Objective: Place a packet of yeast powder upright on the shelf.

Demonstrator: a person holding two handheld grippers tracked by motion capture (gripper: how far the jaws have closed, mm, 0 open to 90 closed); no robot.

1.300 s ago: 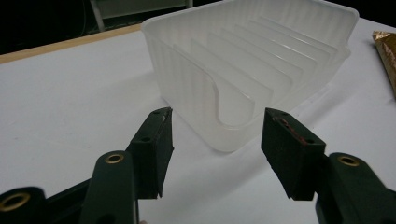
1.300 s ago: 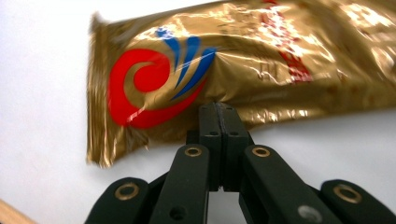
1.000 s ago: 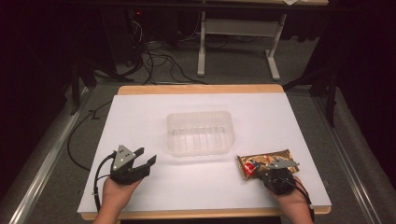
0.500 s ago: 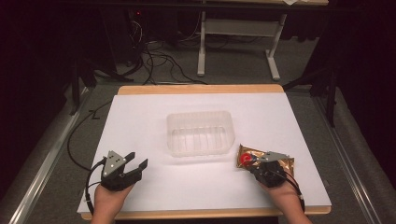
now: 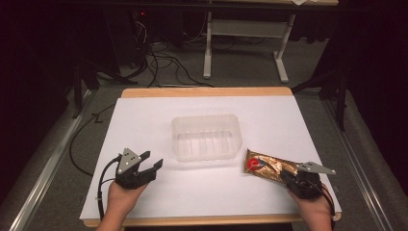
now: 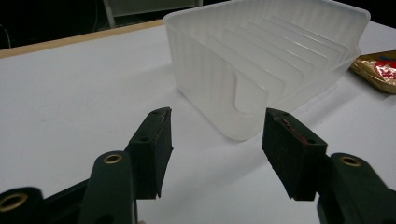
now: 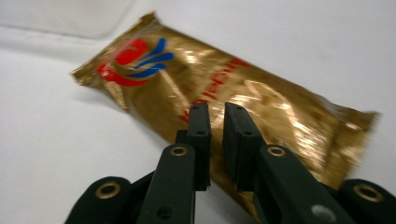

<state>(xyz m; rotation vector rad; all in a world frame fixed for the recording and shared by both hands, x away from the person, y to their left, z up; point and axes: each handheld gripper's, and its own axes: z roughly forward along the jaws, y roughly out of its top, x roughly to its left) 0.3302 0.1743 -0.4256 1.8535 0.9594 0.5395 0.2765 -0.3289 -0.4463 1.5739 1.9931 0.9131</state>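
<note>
A gold foil snack packet (image 5: 267, 165) with a red and blue logo lies flat on the white table (image 5: 144, 120), just right of a clear plastic tub (image 5: 206, 118). My right gripper (image 5: 285, 174) sits at the packet's near right end. In the right gripper view its jaws (image 7: 217, 109) have just been opening. A narrow gap shows between them with nothing in it, and the packet (image 7: 154, 65) lies just beyond. My left gripper (image 5: 153, 160) stands open near the tub's front left corner, its jaws (image 6: 215, 126) empty and pointing at the tub (image 6: 289, 51).
The tub is empty and sits mid-table. A wooden edge (image 5: 207, 91) borders the table's far side. Cables (image 5: 159, 67) and a desk frame (image 5: 240, 43) stand on the dark floor beyond. Bare white surface lies between my two hands.
The right gripper has drawn back to the right, off the packet, which now lies slanted with its logo end toward the tub. The left gripper dipped toward me and came back.
</note>
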